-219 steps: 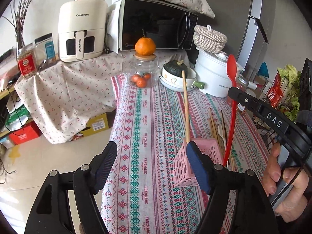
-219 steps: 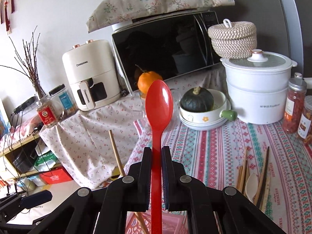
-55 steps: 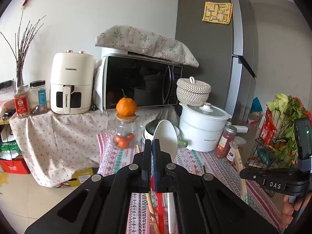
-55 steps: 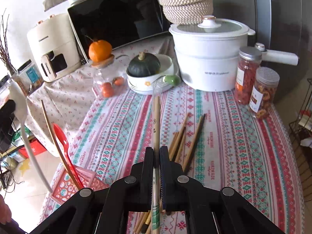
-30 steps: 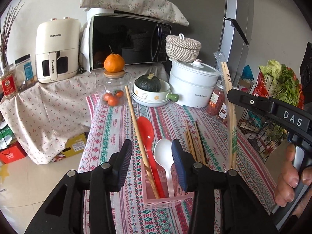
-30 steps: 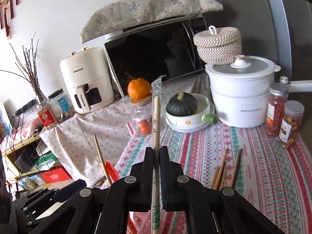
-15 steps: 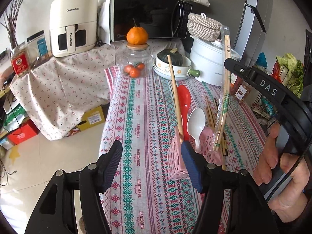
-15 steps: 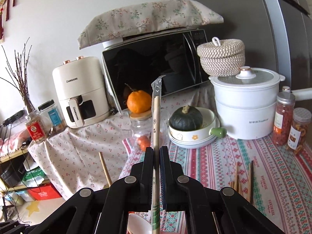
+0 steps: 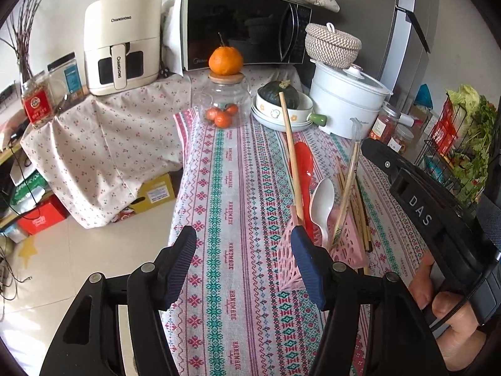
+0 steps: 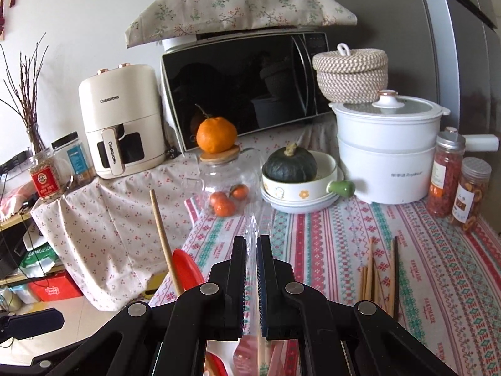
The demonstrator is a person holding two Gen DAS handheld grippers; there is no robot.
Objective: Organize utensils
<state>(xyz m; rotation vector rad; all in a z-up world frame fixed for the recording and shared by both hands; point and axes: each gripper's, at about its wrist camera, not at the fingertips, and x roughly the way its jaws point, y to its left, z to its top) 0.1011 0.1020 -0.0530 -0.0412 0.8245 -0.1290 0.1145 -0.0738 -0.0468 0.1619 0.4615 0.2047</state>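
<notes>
Dropping from upright in front of the right wrist camera, the wrapped chopsticks [image 9: 346, 191] now lean inside the pink basket [image 9: 347, 244], which sits near the right edge of the patterned tablecloth [image 9: 225, 188]. Only the clear tip of their wrapper shows between the right gripper's [image 10: 251, 247] jaws, which stand almost closed; whether they still pinch that wrapper I cannot tell.

Nearer the camera, the left gripper [image 9: 242, 250] has backed away from the basket and its jaws are released, with nothing between them, its right finger just beside the basket's near corner.

Inside the basket, beside the wrapped pair, stand a red spoon [image 9: 303, 163], a white spoon [image 9: 322, 197] and one long wooden chopstick [image 9: 291, 153].

Loose chopsticks [image 10: 379, 269] lie on the cloth just beyond it, to the right. Judging from this, one more item is stowed and those loose sticks remain to be gathered.
</notes>
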